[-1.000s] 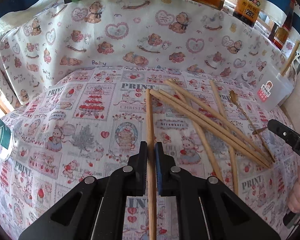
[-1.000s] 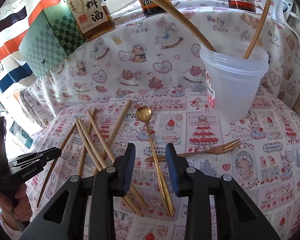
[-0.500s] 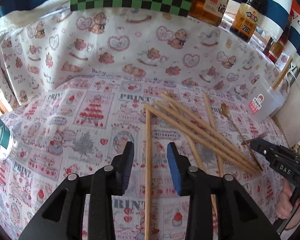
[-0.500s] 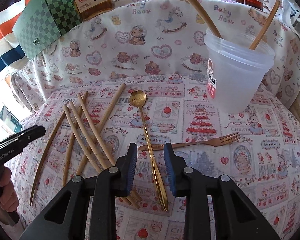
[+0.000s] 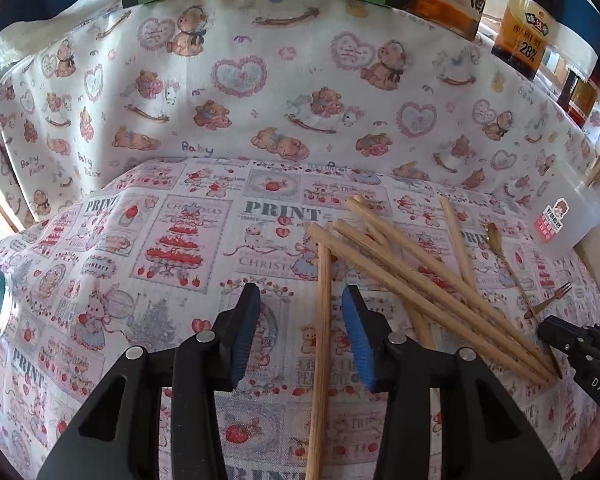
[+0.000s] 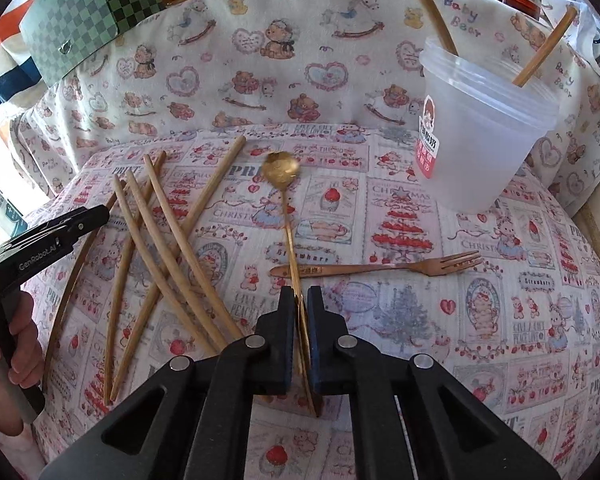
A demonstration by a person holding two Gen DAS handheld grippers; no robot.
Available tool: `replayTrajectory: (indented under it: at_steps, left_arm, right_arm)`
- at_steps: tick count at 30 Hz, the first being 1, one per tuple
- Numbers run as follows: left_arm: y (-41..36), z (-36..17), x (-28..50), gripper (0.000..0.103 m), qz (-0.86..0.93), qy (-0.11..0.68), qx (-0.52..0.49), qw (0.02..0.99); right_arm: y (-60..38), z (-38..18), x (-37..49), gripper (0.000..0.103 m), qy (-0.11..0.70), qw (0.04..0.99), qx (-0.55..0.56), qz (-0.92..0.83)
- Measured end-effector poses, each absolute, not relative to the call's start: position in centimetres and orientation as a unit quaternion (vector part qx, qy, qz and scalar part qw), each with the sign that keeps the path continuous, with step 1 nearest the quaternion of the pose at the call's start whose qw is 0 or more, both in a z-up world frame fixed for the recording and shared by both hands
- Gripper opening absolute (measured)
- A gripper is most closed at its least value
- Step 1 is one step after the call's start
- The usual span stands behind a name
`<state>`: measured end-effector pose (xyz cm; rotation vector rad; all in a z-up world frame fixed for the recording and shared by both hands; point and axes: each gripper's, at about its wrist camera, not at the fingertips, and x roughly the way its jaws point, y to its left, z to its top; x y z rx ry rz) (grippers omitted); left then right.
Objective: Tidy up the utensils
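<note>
My left gripper [image 5: 300, 296] hangs over the printed cloth, its jaws closing around a single wooden chopstick [image 5: 323, 320]. The stick lies flat on the cloth nearer the right pad, and neither pad touches it. Several more chopsticks [image 5: 420, 280] lie crossed to its right. My right gripper [image 6: 301, 294] is shut on the thin handle of a gold spoon [image 6: 280, 170] whose bowl points away from me. A gold fork [image 6: 380, 269] lies crosswise under the spoon handle, tines to the right. The chopstick pile [image 6: 160, 240] is left of the spoon.
A clear plastic cup [image 6: 480, 140] at the back right holds two wooden sticks. Sauce bottles [image 5: 524, 32] and a green checkered box [image 6: 80, 20] stand behind the raised bear-print cloth. A hand [image 6: 4, 344] holds the other gripper's grip at the left edge.
The left jaws let go of the single chopstick, which now lies on the cloth, and that gripper shifted slightly left. The right jaws closed onto the gold spoon's handle.
</note>
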<state>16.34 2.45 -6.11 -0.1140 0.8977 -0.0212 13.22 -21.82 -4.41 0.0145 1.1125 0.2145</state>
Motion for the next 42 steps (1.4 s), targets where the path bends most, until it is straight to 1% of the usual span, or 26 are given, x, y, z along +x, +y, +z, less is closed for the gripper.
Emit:
replayTrajectory:
  at_steps: [1,2,3,5,8,12,14,16,19,21,26,30,38,42]
  left_arm:
    - [2.2,-6.1,16.3,0.023,-0.009,0.434,-0.046,0.9]
    - [2.1,-6.2,16.2,0.008,-0.013,0.437,-0.041,0.899]
    - [2.1,-6.1,16.0,0.006,-0.017,0.441,-0.042,0.896]
    - [2.1,-5.6,15.2,0.006,-0.03,0.444,-0.052,0.894]
    - [1.9,-2.9,12.9,0.006,-0.057,0.402,-0.061,0.912]
    - [2.6,0.8,9.6,0.006,-0.092,0.334,-0.101,0.933]
    - [3.3,2.3,8.2,0.006,-0.095,0.298,-0.118,0.943]
    - [4.1,3.7,6.8,0.006,-0.099,0.251,-0.137,0.953]
    - [5.1,5.0,5.5,0.006,-0.097,0.207,-0.157,0.961]
    - [5.7,5.4,5.4,0.006,-0.105,0.199,-0.166,0.96]
    - [5.2,5.1,5.9,0.006,-0.072,0.206,-0.139,0.966]
    - [5.5,4.9,5.7,0.006,-0.084,0.199,-0.147,0.965]
    - [6.5,6.7,2.2,0.006,-0.073,0.097,-0.165,0.979]
    - [6.2,6.5,2.5,0.006,-0.078,0.099,-0.163,0.979]
  right_arm:
    - [-21.7,-4.4,13.1,0.006,0.532,0.84,0.006,0.105]
    - [-21.6,-4.3,13.0,0.006,0.537,0.837,0.001,0.105]
    - [-21.3,-4.1,12.8,0.006,0.542,0.835,-0.009,0.099]
    - [-20.9,-3.2,11.9,0.006,0.53,0.842,-0.028,0.098]
    - [-20.6,-1.7,11.2,0.006,0.513,0.851,-0.034,0.103]
    - [-20.8,-0.9,11.0,0.007,0.501,0.859,-0.027,0.106]
    - [-21.0,-0.8,11.2,0.011,0.5,0.86,-0.022,0.1]
    - [-21.3,-0.8,11.4,0.023,0.498,0.862,-0.017,0.099]
    - [-21.7,-0.7,11.6,0.031,0.489,0.867,-0.011,0.092]
    - [-21.9,-0.7,11.7,0.033,0.484,0.871,-0.007,0.091]
    - [-21.7,-0.8,11.7,0.033,0.479,0.873,-0.008,0.092]
    - [-21.4,-1.0,11.7,0.033,0.478,0.874,-0.015,0.091]
    - [-21.8,-1.0,11.7,0.033,0.472,0.878,-0.006,0.085]
    - [-21.7,-1.0,11.7,0.033,0.473,0.877,-0.01,0.083]
